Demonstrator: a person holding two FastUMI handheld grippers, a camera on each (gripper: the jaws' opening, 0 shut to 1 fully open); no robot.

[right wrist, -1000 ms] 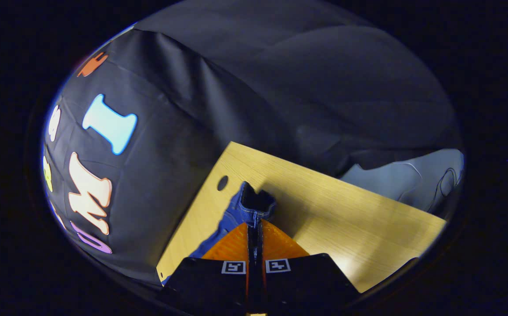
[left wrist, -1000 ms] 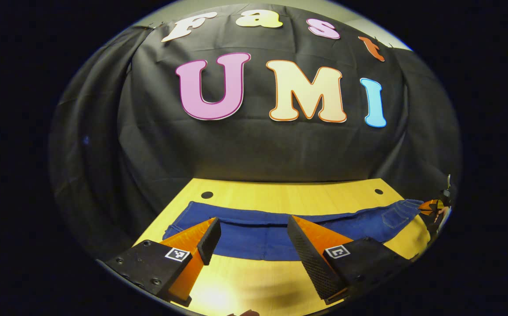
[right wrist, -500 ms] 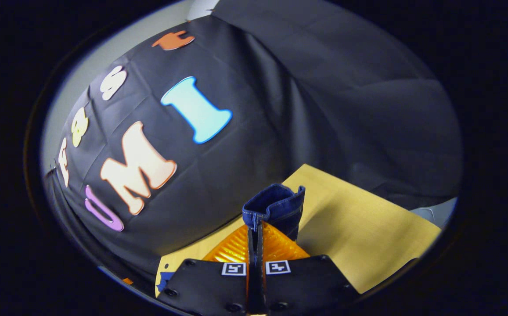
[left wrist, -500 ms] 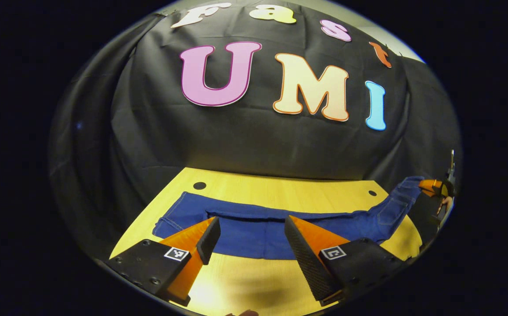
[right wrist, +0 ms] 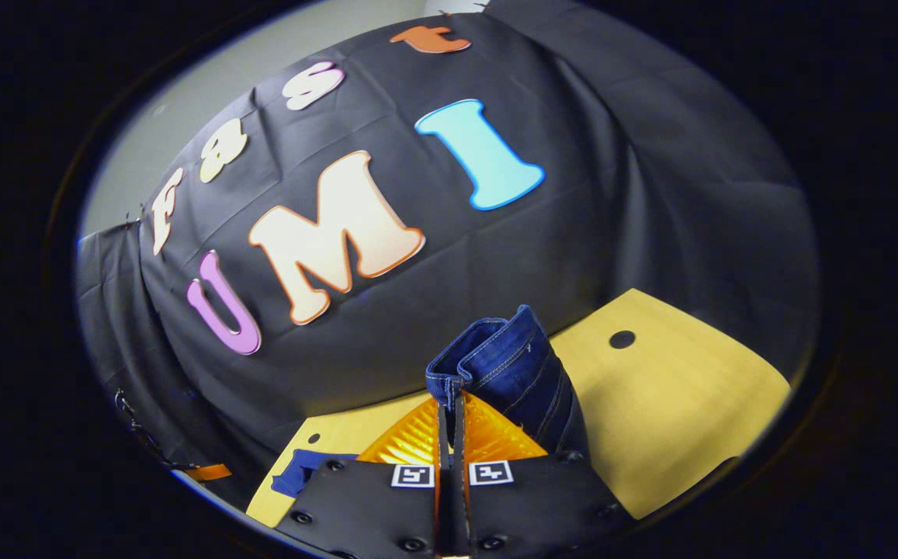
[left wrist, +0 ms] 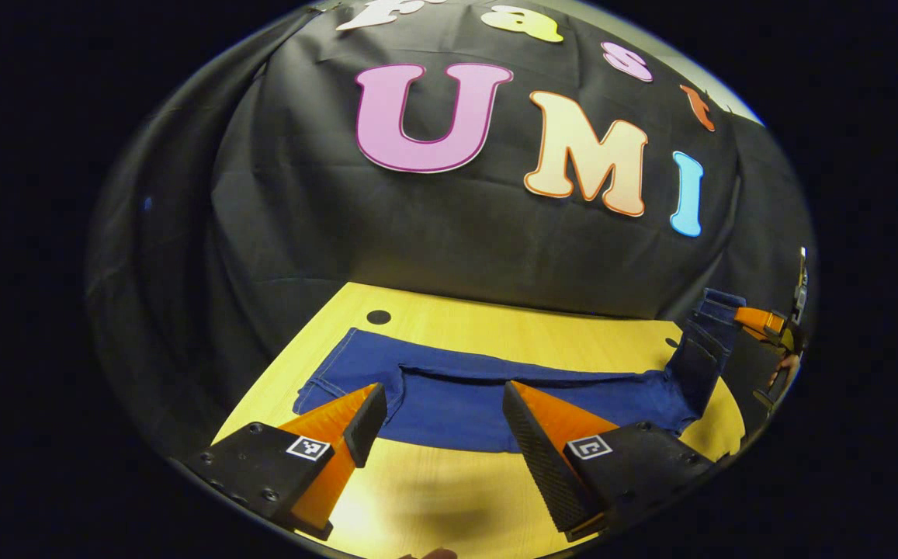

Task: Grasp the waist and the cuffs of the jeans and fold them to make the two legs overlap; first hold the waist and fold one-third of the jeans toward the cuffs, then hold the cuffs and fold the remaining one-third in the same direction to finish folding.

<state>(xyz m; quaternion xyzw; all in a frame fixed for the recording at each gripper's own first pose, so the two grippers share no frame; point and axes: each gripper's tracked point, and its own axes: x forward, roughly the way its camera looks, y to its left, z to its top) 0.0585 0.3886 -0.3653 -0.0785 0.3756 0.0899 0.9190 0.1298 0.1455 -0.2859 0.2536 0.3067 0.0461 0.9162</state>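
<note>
The jeans (left wrist: pixel 487 388) are spread flat on the wooden table (left wrist: pixel 495 330) just ahead of the left gripper (left wrist: pixel 441 423), whose jaws are parted and hold nothing. The waist end (right wrist: pixel 495 349) is pinched between the closed jaws of the right gripper (right wrist: pixel 452 419) — lifted clear of the table, denim bunched above the fingertips.

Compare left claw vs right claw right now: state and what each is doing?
The left claw is open, fingers wide apart above the jeans lying on the table, gripping nothing. The right claw is shut on the jeans' waist, lifting it off the table. Both have orange fingers and black bodies.
</note>
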